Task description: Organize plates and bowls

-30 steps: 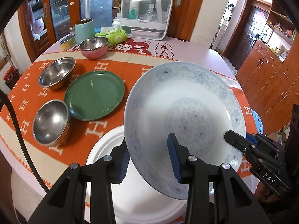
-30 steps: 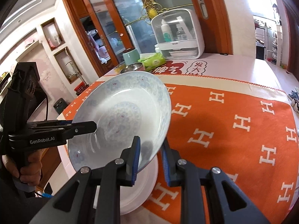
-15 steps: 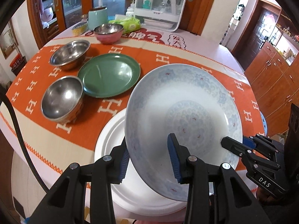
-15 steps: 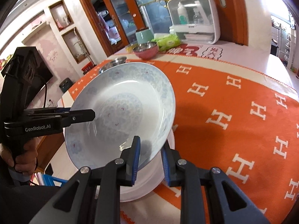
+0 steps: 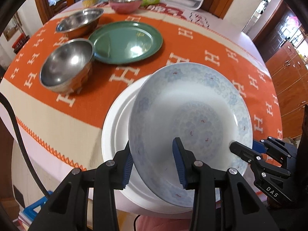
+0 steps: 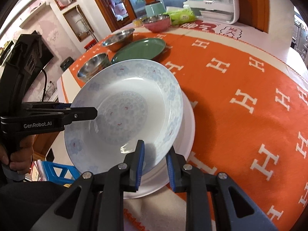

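Observation:
A deep white plate with a pale blue flower pattern hangs tilted just above a plain white plate near the table's front edge. My left gripper is shut on the patterned plate's near rim, one pad inside and one under it. My right gripper is shut on the opposite rim; it shows at the right of the left wrist view, and the left gripper shows at the left of the right wrist view.
A green plate lies behind on the orange H-patterned cloth. Two steel bowls stand left of it, a pink bowl further back. A white dish box stands at the far edge.
Both grippers have come down with the patterned plate, which now hangs lower and flatter over the white plate. Both grips are unchanged.

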`<state>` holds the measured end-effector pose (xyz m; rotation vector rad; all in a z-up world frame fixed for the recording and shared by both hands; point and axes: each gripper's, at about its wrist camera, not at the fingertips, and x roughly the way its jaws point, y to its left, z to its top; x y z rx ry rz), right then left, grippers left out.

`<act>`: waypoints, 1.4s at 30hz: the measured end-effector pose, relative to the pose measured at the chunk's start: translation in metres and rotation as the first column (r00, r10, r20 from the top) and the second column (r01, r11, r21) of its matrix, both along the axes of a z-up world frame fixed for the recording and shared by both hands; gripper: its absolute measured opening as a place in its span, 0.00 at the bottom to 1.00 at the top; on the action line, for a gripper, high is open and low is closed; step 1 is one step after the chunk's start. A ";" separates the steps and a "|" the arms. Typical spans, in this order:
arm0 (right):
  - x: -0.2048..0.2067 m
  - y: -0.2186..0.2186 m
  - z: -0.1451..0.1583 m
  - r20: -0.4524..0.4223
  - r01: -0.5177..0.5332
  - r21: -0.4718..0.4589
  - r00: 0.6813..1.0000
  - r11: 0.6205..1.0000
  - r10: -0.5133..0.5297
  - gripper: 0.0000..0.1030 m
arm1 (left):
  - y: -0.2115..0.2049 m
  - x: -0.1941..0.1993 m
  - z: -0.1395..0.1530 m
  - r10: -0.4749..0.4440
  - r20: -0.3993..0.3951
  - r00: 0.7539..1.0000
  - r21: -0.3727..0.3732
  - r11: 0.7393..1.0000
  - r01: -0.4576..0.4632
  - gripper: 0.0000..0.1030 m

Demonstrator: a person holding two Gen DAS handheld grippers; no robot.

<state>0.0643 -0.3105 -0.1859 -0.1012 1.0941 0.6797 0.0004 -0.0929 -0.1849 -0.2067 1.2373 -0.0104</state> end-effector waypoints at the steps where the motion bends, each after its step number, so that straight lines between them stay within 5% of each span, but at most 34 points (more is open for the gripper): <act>1: 0.000 0.001 -0.002 -0.008 -0.001 -0.003 1.000 1.000 0.001 0.21 | 0.001 0.001 -0.003 0.001 -0.011 1.000 -0.001 1.000 -0.001 0.36; 22: 0.003 0.017 -0.017 -0.060 -0.053 -0.073 0.997 0.996 0.048 0.27 | 0.010 0.015 -0.023 0.028 -0.106 0.994 0.042 0.999 -0.024 0.36; 42: -0.006 0.029 -0.006 0.027 -0.043 -0.185 0.998 0.982 0.048 0.39 | 0.006 0.005 0.044 -0.031 0.067 0.997 0.116 0.993 0.023 0.48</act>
